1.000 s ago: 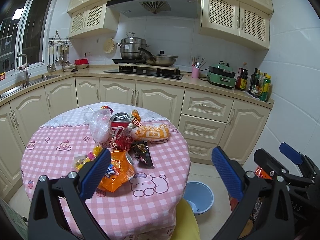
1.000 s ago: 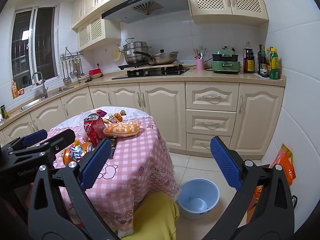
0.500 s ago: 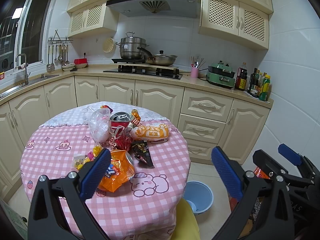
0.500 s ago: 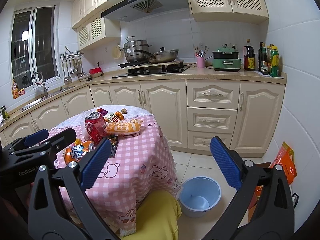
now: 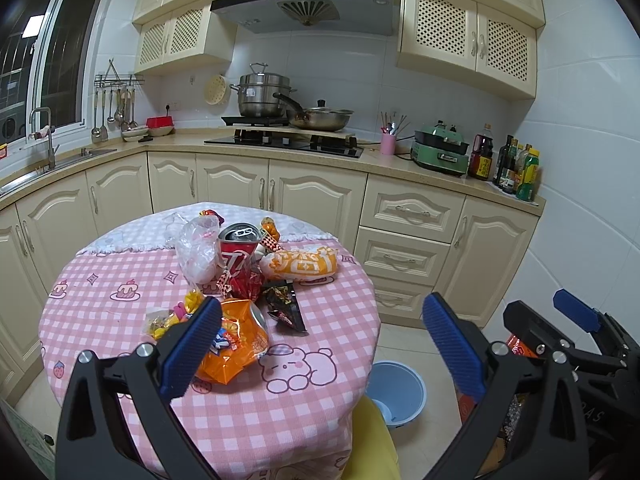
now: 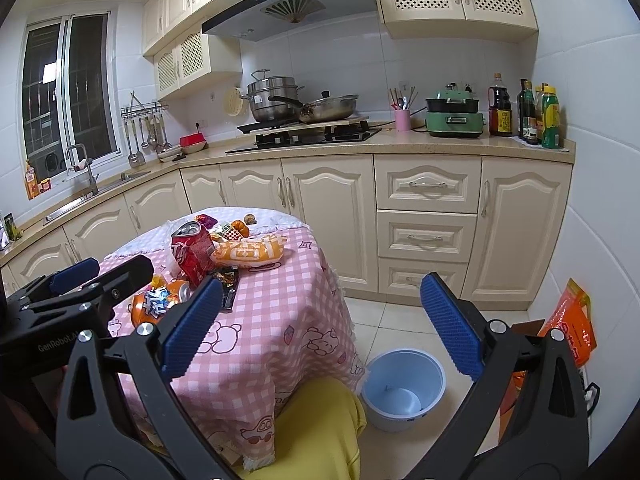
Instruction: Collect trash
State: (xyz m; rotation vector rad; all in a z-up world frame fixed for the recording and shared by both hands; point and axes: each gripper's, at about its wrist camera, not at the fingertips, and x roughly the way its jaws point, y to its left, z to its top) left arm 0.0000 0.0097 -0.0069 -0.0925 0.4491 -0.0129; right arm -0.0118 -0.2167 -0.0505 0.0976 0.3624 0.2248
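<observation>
Progress: judging by the scene, nothing is collected yet; the blue bin [image 6: 403, 384] on the floor beside the table looks bare inside, and all the litter lies on the tabletop [image 5: 120, 272].
Left to do: every piece needs lifting and dropping into the bin, so the whole job is ahead.
Left gripper [image 5: 322, 340]: jaws spread wide, holding nothing, hanging over the near edge of the tabletop.
Right gripper [image 6: 320, 320]: jaws spread wide and bare, off the right side of the table, above the floor near the bin.
Trash heap: clustered around the middle of the tabletop, pieces touching or overlapping.
Orange crushed can [image 5: 236, 344]: nearest the left gripper, lying on its side, long axis running left-near to right-far, its mouth end toward the right.
Red can [image 5: 238, 252]: roughly upright but dented and leaning, opened top facing up.
Orange-and-white packet [image 5: 300, 266]: lying flat, long axis left to right across the tabletop, just right of the red can.
Black wrapper [image 5: 284, 304]: flat, long axis running away from the camera.
Clear plastic bag [image 5: 196, 248]: crumpled, just left of the red can.
Yellow wrappers [image 5: 172, 316]: small scraps left of the orange crushed can.
</observation>
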